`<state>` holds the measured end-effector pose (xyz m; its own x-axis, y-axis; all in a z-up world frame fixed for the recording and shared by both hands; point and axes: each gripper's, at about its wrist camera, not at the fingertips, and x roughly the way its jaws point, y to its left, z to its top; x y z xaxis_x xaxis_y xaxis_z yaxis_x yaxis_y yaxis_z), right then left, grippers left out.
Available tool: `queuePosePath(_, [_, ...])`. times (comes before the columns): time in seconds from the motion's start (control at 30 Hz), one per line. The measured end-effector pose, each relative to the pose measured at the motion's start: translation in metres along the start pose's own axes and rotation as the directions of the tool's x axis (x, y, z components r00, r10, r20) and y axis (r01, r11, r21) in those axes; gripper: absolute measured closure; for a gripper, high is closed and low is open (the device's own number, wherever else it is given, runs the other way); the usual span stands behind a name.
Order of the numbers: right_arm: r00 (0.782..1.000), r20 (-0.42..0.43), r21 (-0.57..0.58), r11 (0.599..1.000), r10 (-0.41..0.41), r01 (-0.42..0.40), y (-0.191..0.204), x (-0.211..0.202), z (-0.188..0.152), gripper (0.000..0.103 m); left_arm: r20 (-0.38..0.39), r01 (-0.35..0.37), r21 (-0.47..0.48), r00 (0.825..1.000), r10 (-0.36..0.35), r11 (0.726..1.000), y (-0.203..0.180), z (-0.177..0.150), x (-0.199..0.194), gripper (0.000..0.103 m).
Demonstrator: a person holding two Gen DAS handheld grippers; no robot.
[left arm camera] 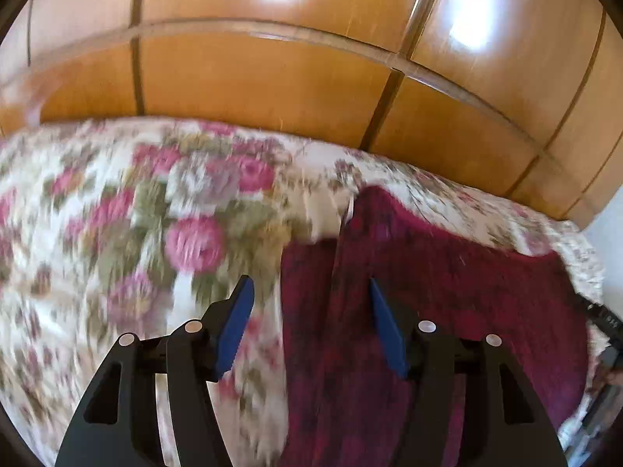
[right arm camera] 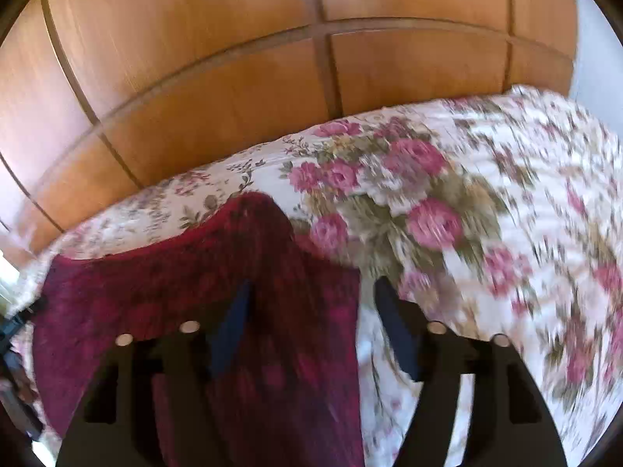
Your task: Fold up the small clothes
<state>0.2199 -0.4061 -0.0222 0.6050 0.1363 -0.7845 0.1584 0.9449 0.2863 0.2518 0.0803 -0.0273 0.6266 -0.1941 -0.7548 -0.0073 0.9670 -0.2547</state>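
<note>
On the bed, spread over a floral bedspread (left arm camera: 117, 202) of pink roses on cream, lies a dark red garment (left arm camera: 447, 272), mottled with darker patches. Both views are blurred.

Left wrist view: left gripper (left arm camera: 309, 288) points down at the bed, jaws standing wide apart, nothing between the blue pads. The left pad hangs over the floral cover; the right pad hangs over the red cloth. The garment's left edge runs up between the two fingers, so the jaws straddle that edge. A lengthwise crease or fold line shows in the cloth just inside the edge. The garment's far edge rises to a rounded hump ahead of the fingertips. Whether either pad touches the fabric cannot be told. At the far right of this view, a black object (left arm camera: 603, 319), too blurred to make out.

Right wrist view: right gripper (right arm camera: 311, 288) likewise points down, jaws wide, nothing gripped. Mirror arrangement: the left pad over the red garment (right arm camera: 155, 303), the right pad over the bedspread (right arm camera: 506, 214). The garment's right edge runs up between the fingers, nearer the right finger. The same hump shows ahead, slightly left of the gap.

Behind the bed, in both views, glossy wooden wardrobe panels (left arm camera: 272, 78), with bright reflections high up.
</note>
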Motion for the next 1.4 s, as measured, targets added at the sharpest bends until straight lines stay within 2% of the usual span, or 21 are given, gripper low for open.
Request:
queuePosePath(0.17, [0.986, -0.061, 0.108, 0.983, 0.154, -0.147, -0.030, -0.025, -0.054, 0.015, -0.019, 0.141, -0.088, 0.989, -0.144, 0.986, 0.020, -0.053, -0.035, 0.039])
queuePosePath(0.33, [0.964, -0.096, 0.211, 0.952, 0.247, -0.223, -0.045, -0.032, -0.108, 0.013, -0.059, 0.290, -0.215, 0.949, -0.309, 0.932, 0.033, -0.106, -0.044, 0.035])
queuePosePath(0.4, [0.968, -0.074, 0.202, 0.954, 0.241, -0.222, -0.043, -0.035, -0.117, 0.013, -0.070, 0.324, -0.256, 0.933, -0.352, 0.911, 0.032, -0.120, -0.040, 0.036])
queuePosePath(0.43, [0.970, -0.073, 0.192, 0.957, 0.233, -0.215, -0.039, -0.036, -0.119, 0.014, -0.074, 0.338, -0.264, 0.927, -0.369, 0.903, 0.031, -0.125, -0.039, 0.048])
queuePosePath(0.47, [0.969, -0.076, 0.191, 0.958, 0.234, -0.216, -0.036, -0.036, -0.120, 0.024, -0.079, 0.347, -0.258, 0.923, -0.377, 0.902, 0.028, -0.128, -0.038, 0.057])
queuePosePath(0.5, [0.964, -0.088, 0.191, 0.954, 0.252, -0.232, -0.032, -0.036, -0.120, 0.044, -0.078, 0.341, -0.251, 0.926, -0.370, 0.906, 0.026, -0.128, -0.039, 0.070])
queuePosePath(0.53, [0.967, -0.092, 0.183, 0.959, 0.238, -0.218, -0.030, -0.037, -0.120, 0.046, -0.081, 0.344, -0.247, 0.924, -0.373, 0.906, 0.025, -0.128, -0.040, 0.074])
queuePosePath(0.6, [0.968, -0.092, 0.161, 0.963, 0.234, -0.217, -0.024, -0.044, -0.121, 0.070, -0.075, 0.342, -0.248, 0.926, -0.370, 0.906, 0.024, -0.125, -0.046, 0.083])
queuePosePath(0.7, [0.964, -0.075, 0.163, 0.957, 0.254, -0.239, -0.025, -0.061, -0.123, 0.078, -0.070, 0.343, -0.220, 0.928, -0.366, 0.913, 0.021, -0.124, -0.060, 0.086])
queuePosePath(0.77, [0.957, -0.072, 0.153, 0.952, 0.280, -0.267, -0.027, -0.078, -0.127, 0.079, -0.074, 0.348, -0.217, 0.926, -0.371, 0.912, 0.025, -0.122, -0.066, 0.086])
queuePosePath(0.9, [0.949, -0.113, 0.090, 0.954, 0.294, -0.285, -0.022, -0.109, -0.149, 0.080, -0.078, 0.369, -0.203, 0.917, -0.391, 0.907, 0.030, -0.139, -0.102, 0.086])
queuePosePath(1.0, [0.943, -0.163, 0.086, 0.956, 0.290, -0.279, -0.028, -0.123, -0.175, 0.079, -0.115, 0.367, -0.212, 0.911, -0.396, 0.906, 0.039, -0.170, -0.126, 0.086])
queuePosePath(1.07, [0.940, -0.202, 0.077, 0.961, 0.275, -0.265, -0.030, -0.124, -0.189, 0.079, -0.128, 0.339, -0.205, 0.921, -0.369, 0.918, 0.041, -0.183, -0.131, 0.086])
queuePosePath(1.13, [0.940, -0.217, 0.079, 0.965, 0.262, -0.250, -0.033, -0.125, -0.196, 0.073, -0.125, 0.312, -0.183, 0.934, -0.336, 0.933, 0.042, -0.192, -0.138, 0.086])
queuePosePath(1.2, [0.947, -0.187, 0.096, 0.964, 0.262, -0.247, -0.038, -0.131, -0.189, 0.057, -0.092, 0.307, -0.187, 0.940, -0.328, 0.933, 0.044, -0.188, -0.145, 0.082])
queuePosePath(1.23, [0.952, -0.158, 0.097, 0.964, 0.261, -0.248, -0.040, -0.137, -0.183, 0.054, -0.077, 0.313, -0.189, 0.940, -0.331, 0.931, 0.046, -0.183, -0.147, 0.078])
queuePosePath(1.27, [0.958, -0.131, 0.092, 0.965, 0.257, -0.246, -0.040, -0.141, -0.177, 0.047, -0.058, 0.312, -0.189, 0.943, -0.328, 0.931, 0.047, -0.177, -0.149, 0.068])
queuePosePath(1.3, [0.963, -0.103, 0.086, 0.967, 0.250, -0.241, -0.039, -0.143, -0.171, 0.041, -0.033, 0.309, -0.191, 0.947, -0.321, 0.932, 0.049, -0.170, -0.150, 0.063])
queuePosePath(1.4, [0.973, -0.048, 0.062, 0.973, 0.227, -0.224, -0.029, -0.138, -0.147, 0.040, -0.008, 0.307, -0.200, 0.949, -0.315, 0.930, 0.050, -0.147, -0.143, 0.063])
